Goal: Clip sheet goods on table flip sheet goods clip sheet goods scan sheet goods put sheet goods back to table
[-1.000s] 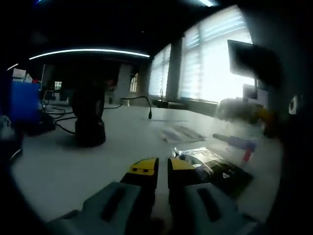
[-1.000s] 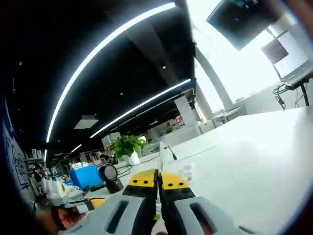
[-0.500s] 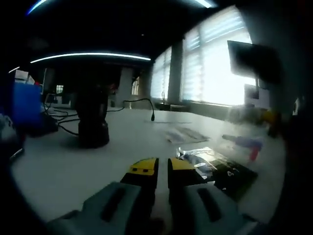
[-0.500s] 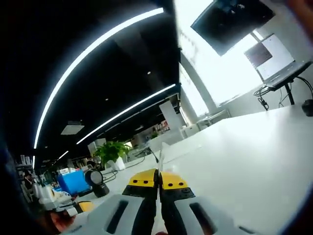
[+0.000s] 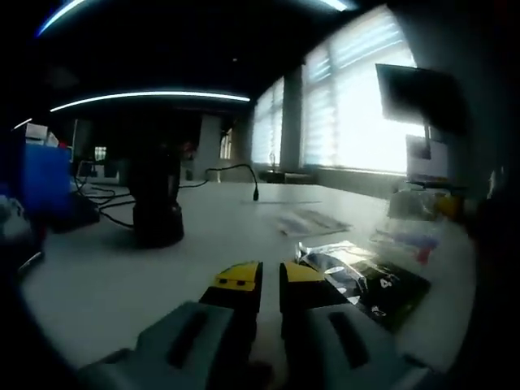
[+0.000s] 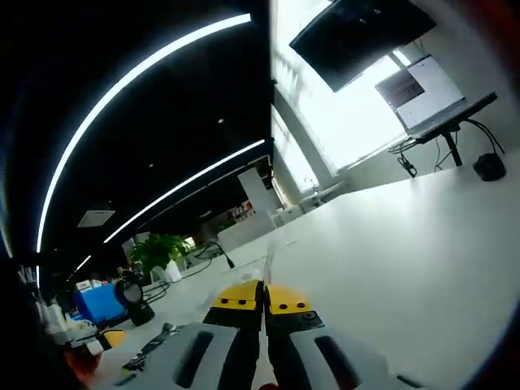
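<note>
My left gripper (image 5: pixel 270 280) hovers low over the white table (image 5: pixel 122 276), jaws shut with only a slim dark slit and nothing in them. Just right of its tips a dark foil sheet packet (image 5: pixel 361 280) lies flat. Farther back lies a pale sheet packet (image 5: pixel 307 221). At the right edge, blurred, is my right gripper (image 5: pixel 426 205) with a translucent sheet bearing blue and red marks (image 5: pixel 409 240). In the right gripper view my right gripper (image 6: pixel 265 299) is shut on that thin sheet (image 6: pixel 267 266), seen edge-on above the tips.
A black scanner on a stand (image 5: pixel 157 207) and a blue box (image 5: pixel 41 179) stand at the table's left, with cables behind. In the right gripper view the scanner (image 6: pixel 130 294) and blue box (image 6: pixel 96 302) sit far left; a laptop on a stand (image 6: pixel 431 89) and a mouse (image 6: pixel 487 166) are at right.
The right gripper with its translucent sheet has drifted right and lower in the left gripper view. Its own view has swung, bringing the laptop further in. The left gripper has hardly moved.
</note>
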The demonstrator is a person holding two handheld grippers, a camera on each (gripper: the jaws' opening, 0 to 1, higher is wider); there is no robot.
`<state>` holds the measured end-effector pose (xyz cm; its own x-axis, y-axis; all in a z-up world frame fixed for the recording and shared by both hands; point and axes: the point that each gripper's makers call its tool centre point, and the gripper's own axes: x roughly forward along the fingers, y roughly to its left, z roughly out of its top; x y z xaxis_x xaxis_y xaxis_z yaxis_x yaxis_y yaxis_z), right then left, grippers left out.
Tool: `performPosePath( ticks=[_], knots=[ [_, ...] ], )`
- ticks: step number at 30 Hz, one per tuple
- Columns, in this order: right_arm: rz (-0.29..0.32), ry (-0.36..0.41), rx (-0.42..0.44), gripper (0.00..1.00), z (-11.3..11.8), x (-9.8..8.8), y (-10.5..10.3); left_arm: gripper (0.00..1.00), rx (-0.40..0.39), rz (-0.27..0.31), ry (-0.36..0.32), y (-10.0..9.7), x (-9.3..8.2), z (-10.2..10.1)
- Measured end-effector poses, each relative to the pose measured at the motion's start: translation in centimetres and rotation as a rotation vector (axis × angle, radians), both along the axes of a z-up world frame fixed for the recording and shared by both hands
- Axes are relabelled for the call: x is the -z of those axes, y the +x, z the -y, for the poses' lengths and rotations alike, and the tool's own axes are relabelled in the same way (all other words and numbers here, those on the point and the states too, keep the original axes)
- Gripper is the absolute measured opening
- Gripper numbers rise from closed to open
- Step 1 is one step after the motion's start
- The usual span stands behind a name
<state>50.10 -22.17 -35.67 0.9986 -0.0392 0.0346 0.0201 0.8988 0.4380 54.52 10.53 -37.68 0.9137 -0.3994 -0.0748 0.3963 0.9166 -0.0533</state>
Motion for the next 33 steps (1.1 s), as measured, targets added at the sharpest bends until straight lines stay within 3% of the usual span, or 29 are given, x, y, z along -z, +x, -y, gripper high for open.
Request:
performPosePath(
  ticks=[13, 33],
  knots=[
    [-0.035, -0.038, 0.017, 0.00, -0.1, 1.5, 0.1, 0.01, -0.003, 0.005, 0.008, 0.0, 0.0, -0.1],
    [-0.053, -0.164, 0.017, 0.00, -0.6, 1.6, -0.1, 0.01, -0.009, 0.004, 0.010, 0.7, 0.1, -0.6]
  ],
)
